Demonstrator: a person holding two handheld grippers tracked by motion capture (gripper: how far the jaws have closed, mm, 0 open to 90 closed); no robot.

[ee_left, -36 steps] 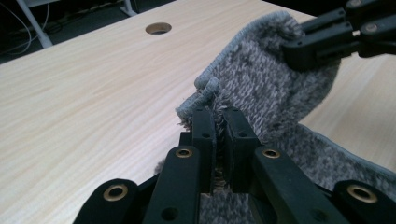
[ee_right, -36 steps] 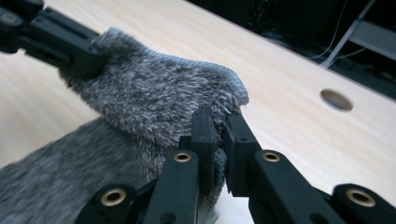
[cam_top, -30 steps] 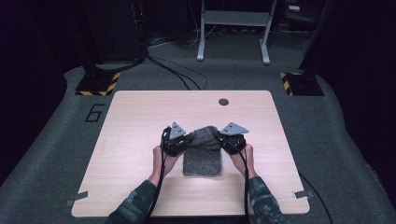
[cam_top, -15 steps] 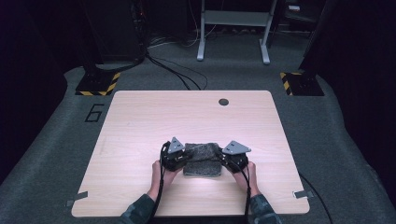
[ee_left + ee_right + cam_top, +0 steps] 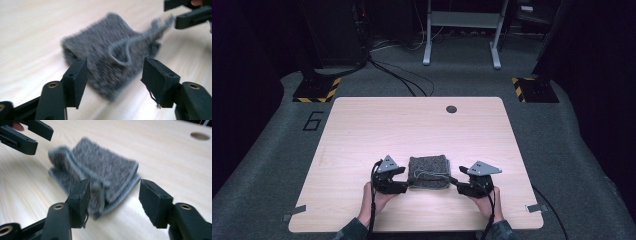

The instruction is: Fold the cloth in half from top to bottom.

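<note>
A folded grey cloth [image 5: 428, 171] lies flat on the wooden table [image 5: 362, 130], near its front edge. My left gripper [image 5: 404, 181] sits just left of it and my right gripper [image 5: 455, 182] just right of it. Both have just been opening and now stand open. In the left gripper view the cloth [image 5: 107, 50] lies ahead, its near corner reaching between the spread jaws of the left gripper [image 5: 115, 82] with no pad pressing on it, and a loose hem thread curls across its top. In the right gripper view a cloth [image 5: 105, 167] corner lies between the jaws of the right gripper [image 5: 113, 200], untouched.
A round cable hole [image 5: 451, 109] is in the table's far side. On the floor behind stand two yellow-and-black striped bases [image 5: 317, 90] [image 5: 534, 90], a metal stand [image 5: 462, 20] and cables. A "6" marking [image 5: 313, 121] lies left of the table.
Both hands drew back toward the table's front edge, folding the cloth over. The jaws then opened and let go, and the grippers moved apart to either side of the cloth.
</note>
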